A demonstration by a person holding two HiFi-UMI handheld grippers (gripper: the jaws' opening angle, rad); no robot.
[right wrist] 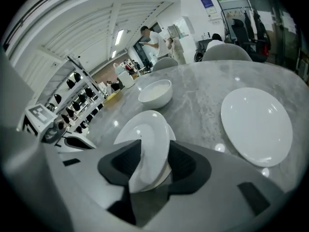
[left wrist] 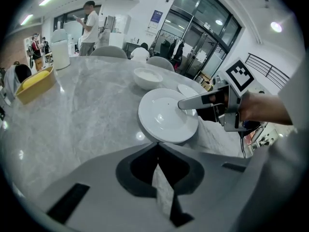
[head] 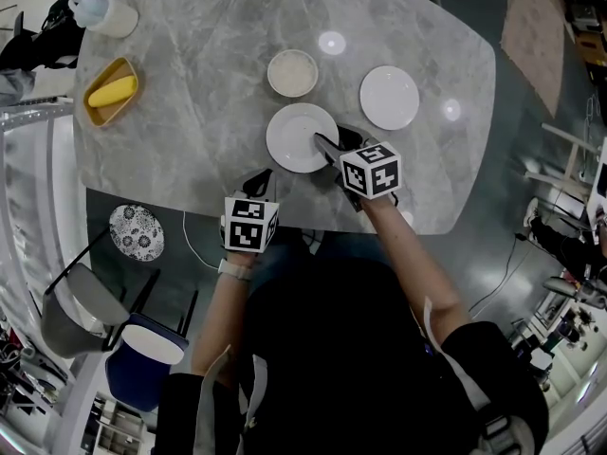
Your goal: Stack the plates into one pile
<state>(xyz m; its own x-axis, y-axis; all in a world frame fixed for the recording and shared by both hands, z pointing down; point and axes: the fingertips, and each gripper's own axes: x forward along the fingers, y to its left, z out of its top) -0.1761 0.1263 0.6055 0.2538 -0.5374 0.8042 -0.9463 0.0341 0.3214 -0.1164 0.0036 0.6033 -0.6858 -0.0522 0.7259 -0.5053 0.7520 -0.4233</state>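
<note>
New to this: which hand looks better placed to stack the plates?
Likely right: the right gripper straddles the near plate's rim, the other plate on that side; the left gripper sits shut at the table's edge.

Lower centre of the right gripper view, the plate's (right wrist: pixel 147 134) near rim is hidden behind the jaws.

White plate (head: pixel 289 142), second white plate (head: pixel 389 97), white bowl (head: pixel 292 72), grey veined table (head: pixel 209 55), yellow tray (head: pixel 123 68)
</note>
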